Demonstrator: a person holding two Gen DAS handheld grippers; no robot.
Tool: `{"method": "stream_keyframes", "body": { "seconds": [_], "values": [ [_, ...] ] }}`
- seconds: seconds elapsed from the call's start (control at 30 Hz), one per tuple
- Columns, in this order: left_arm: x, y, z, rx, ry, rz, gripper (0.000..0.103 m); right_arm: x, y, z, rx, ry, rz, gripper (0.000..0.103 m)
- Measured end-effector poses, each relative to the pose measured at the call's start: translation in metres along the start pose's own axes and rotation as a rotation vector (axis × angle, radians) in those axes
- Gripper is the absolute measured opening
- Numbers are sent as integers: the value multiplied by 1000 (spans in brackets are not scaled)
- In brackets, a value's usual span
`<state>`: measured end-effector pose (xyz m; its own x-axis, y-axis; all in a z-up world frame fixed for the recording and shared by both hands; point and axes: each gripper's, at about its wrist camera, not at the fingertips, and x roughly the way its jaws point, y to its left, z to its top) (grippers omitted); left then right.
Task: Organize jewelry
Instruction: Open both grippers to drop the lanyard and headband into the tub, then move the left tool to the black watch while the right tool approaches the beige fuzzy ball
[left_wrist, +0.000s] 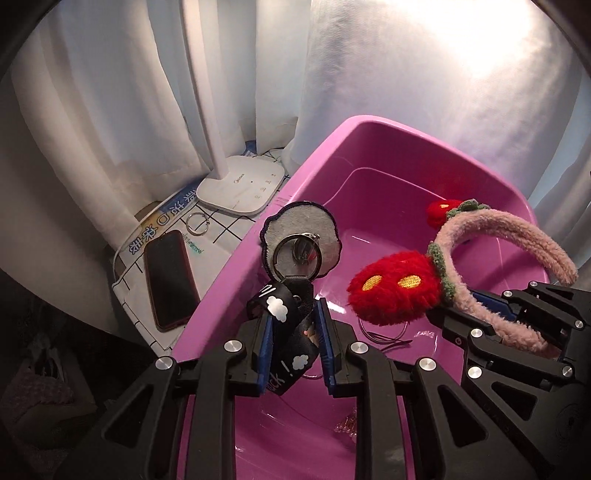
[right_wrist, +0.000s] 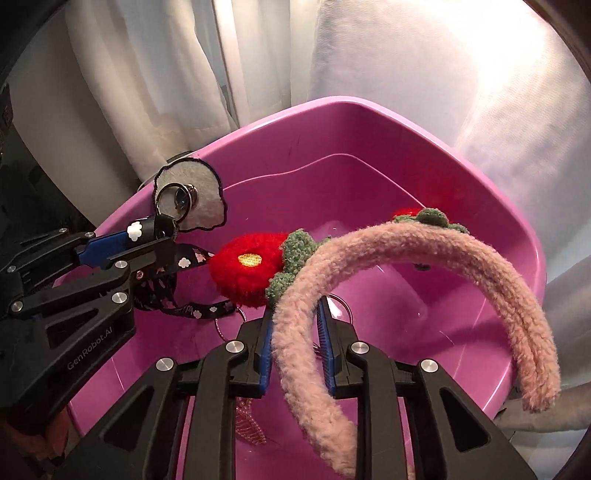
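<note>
My left gripper (left_wrist: 295, 310) is shut on a keychain's black strap (left_wrist: 280, 306) printed with white clouds. Its metal ring (left_wrist: 295, 254) and grey felt patch (left_wrist: 299, 221) stick up above the pads, over the left wall of a pink plastic tub (left_wrist: 221, 280). A fluffy pink headband (right_wrist: 424, 243) with red fuzzy flowers (right_wrist: 247, 269) and green trim is held aloft over the tub (right_wrist: 332, 101). My right gripper (right_wrist: 295, 306) is shut on its band. In the right wrist view the left gripper (right_wrist: 159, 236) enters from the left. The right gripper (left_wrist: 461, 306) comes in from the right in the left wrist view.
On the tub floor lie a thin metal hoop (left_wrist: 384, 332) and a small gold piece (left_wrist: 345, 424). Left of the tub, on a grid-patterned cloth, are a dark phone (left_wrist: 170, 277), a loose key ring (left_wrist: 197, 223) and a white lamp base (left_wrist: 240, 188). White curtains hang behind.
</note>
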<state>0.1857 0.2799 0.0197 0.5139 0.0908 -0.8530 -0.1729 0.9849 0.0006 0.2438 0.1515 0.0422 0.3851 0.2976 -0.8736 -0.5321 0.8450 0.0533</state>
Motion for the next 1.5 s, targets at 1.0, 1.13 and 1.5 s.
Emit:
{"method": "stream_keyframes", "body": {
  "seconds": [1.0, 1.13, 1.5],
  "values": [
    [-106, -101, -31, 80, -220, -252, 97, -191, -134, -199, 380, -362, -255, 59],
    [-117, -150, -49, 147, -223, -331, 97, -195, -171, -257, 492, -338, -301, 59],
    [-64, -263, -105, 274, -80, -336, 97, -118, -225, -319, 599, -208, -231, 59]
  ]
}}
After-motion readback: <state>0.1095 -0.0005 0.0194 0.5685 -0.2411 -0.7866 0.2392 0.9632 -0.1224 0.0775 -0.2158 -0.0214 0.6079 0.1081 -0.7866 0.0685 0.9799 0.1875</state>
